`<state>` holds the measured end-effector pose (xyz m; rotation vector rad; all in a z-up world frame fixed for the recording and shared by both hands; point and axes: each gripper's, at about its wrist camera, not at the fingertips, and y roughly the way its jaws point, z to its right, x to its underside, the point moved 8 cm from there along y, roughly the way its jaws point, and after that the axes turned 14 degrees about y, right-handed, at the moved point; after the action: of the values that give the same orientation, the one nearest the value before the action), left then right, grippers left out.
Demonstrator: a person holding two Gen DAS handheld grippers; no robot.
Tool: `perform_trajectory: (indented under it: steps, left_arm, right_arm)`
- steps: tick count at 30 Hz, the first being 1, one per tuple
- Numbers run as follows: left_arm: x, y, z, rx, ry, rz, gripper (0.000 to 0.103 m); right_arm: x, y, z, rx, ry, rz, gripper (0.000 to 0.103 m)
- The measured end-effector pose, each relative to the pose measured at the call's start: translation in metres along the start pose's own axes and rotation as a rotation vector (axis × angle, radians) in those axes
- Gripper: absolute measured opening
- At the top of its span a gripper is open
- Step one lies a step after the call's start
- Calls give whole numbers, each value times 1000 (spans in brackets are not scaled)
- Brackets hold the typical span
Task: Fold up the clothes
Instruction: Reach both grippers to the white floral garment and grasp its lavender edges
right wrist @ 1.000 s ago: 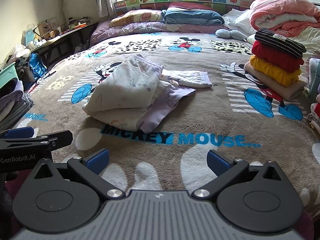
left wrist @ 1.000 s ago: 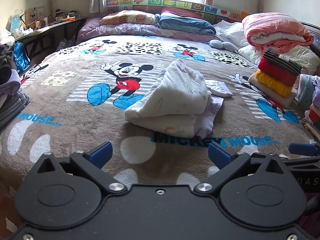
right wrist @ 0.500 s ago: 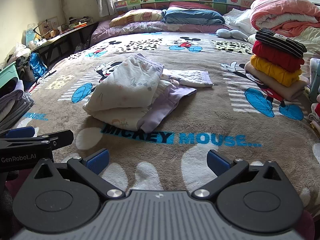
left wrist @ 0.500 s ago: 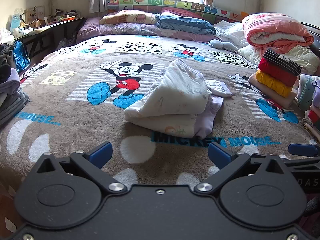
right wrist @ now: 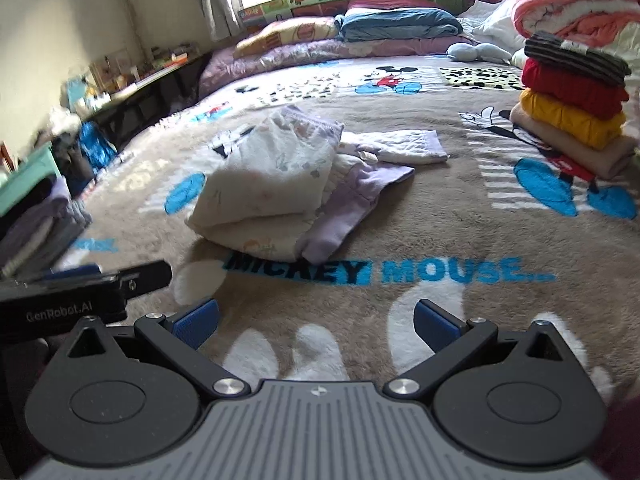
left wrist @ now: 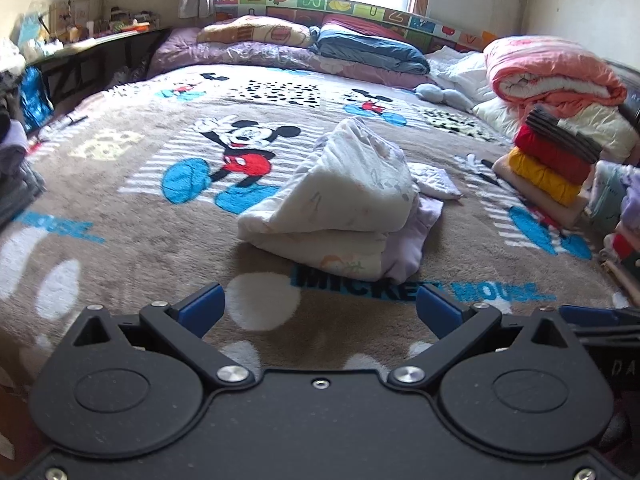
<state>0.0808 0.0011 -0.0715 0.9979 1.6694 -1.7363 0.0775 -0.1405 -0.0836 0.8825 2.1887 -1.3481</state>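
Left gripper point(left wrist: 320, 306): jaws wide apart, holding nothing.
Right gripper point(right wrist: 316, 318): jaws wide apart, empty (low over the blanket).
Folded white garment point(left wrist: 340, 196): mid-bed on the Mickey Mouse blanket point(left wrist: 120, 208), ahead of both grippers, untouched.
Stack of folded clothes point(right wrist: 572, 108): far right.

One partly folded white printed garment point(left wrist: 340, 196) lies mid-bed on one Mickey Mouse blanket point(left wrist: 120, 208). At three o'clock, one stack of four folded pieces point(right wrist: 572, 108): striped, red, yellow, beige. At twelve o'clock, two pillows: one patterned point(left wrist: 256, 34), one blue point(left wrist: 368, 50). At two o'clock, one rolled pink quilt point(left wrist: 552, 74). Two grippers, left point(left wrist: 320, 312) and right point(right wrist: 316, 320).
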Motion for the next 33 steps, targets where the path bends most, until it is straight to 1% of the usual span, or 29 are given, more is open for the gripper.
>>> perform_trajectory:
  steps: [2, 4, 9, 11, 12, 14, 16, 19, 21, 28, 30, 33]
  left_arm:
    - [2, 5, -1, 23, -18, 17, 103]
    - [4, 12, 0, 39, -12, 23, 103]
    - [5, 24, 2, 33, 9, 55, 103]
    - [8, 31, 1, 26, 22, 42, 103]
    - [10, 35, 1, 35, 21, 20, 103]
    - [14, 44, 0, 62, 7, -26, 103]
    - [17, 50, -1, 72, -5, -49, 103]
    - [16, 58, -1, 47, 33, -71, 103]
    - [16, 63, -1, 29, 54, -81, 103]
    - [4, 78, -11, -15, 82, -87, 103]
    - [-3, 81, -15, -25, 85, -84, 103]
    - [-18, 89, -20, -41, 97, -72, 103]
  right_arm:
    - [-3, 6, 3, -35, 9, 6, 103]
    - [-7, 12, 7, -66, 27, 24, 103]
    - [-18, 37, 21, -122, 65, 49, 103]
    - [-22, 49, 26, -157, 73, 70, 103]
    - [-23, 56, 29, -171, 78, 71, 103]
    - [-24, 74, 37, -190, 109, 51, 103]
    - [-25, 89, 45, -222, 175, 18, 103]
    - [-25, 111, 57, -276, 288, -49, 103]
    - [-25, 124, 62, -311, 331, -82, 103]
    - [-38, 143, 61, -368, 350, -35, 103]
    - [-40, 149, 60, -376, 333, -30, 99]
    - [-43, 160, 58, -377, 305, -35, 86]
